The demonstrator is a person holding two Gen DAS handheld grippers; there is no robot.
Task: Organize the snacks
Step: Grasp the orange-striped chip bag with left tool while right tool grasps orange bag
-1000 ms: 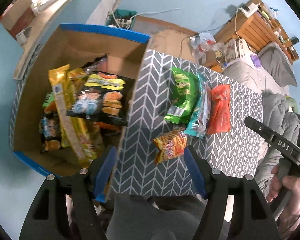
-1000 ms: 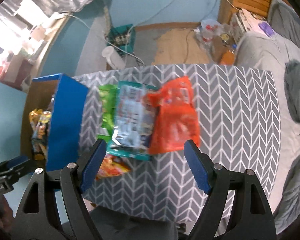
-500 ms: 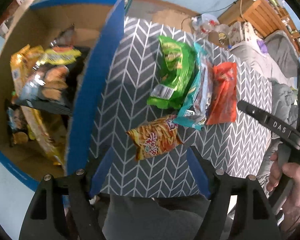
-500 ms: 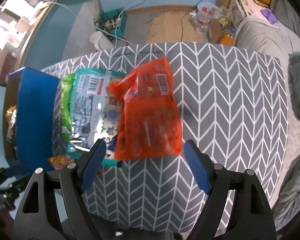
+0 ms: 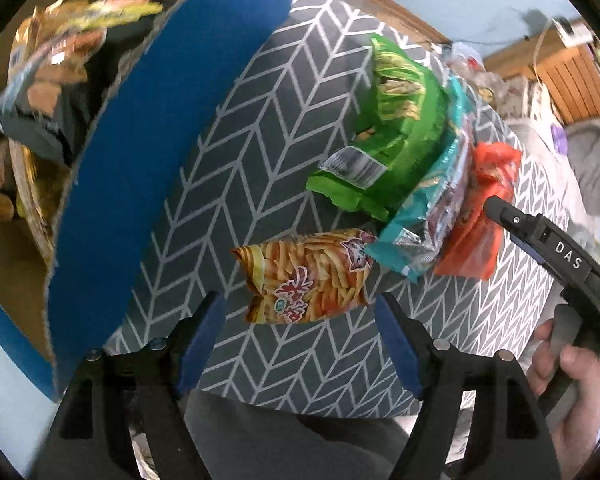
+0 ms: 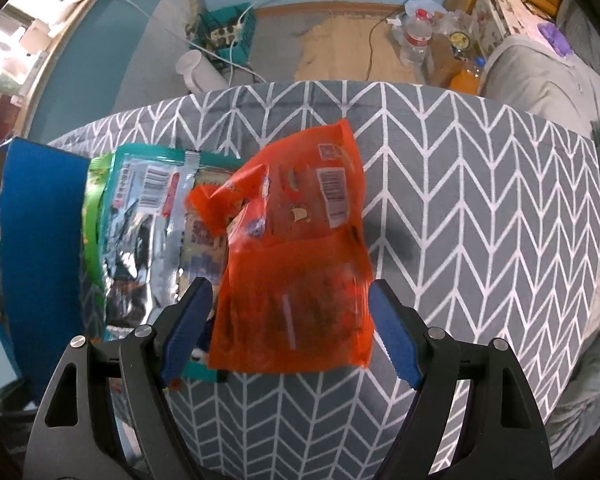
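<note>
Both tongs have come down toward the chevron-patterned cloth since the earlier frames, and each snack now looms larger between its blue pads. From the left wrist, the left gripper [image 5: 300, 332] stands wide, its jaws having just been opening, with the fries packet [image 5: 306, 276] lying flat just ahead of the pads and touched by neither; the blue-edged cardboard box [image 5: 148, 152] of sorted snacks rises close off the left pad, and the green bag [image 5: 388, 128] and teal bag [image 5: 424, 216] lie beyond, the teal one overlapping the packet's far corner. A careless close could snag that teal corner or knock the box flap. From the right wrist, the right gripper [image 6: 290, 328] also stands wide and empty, bracketing the near end of the orange bag [image 6: 296, 280], which lies partly over the teal bag [image 6: 152, 216] off the left pad. Closing there could pinch both bags together, or the slick, slack film might slide out.
</note>
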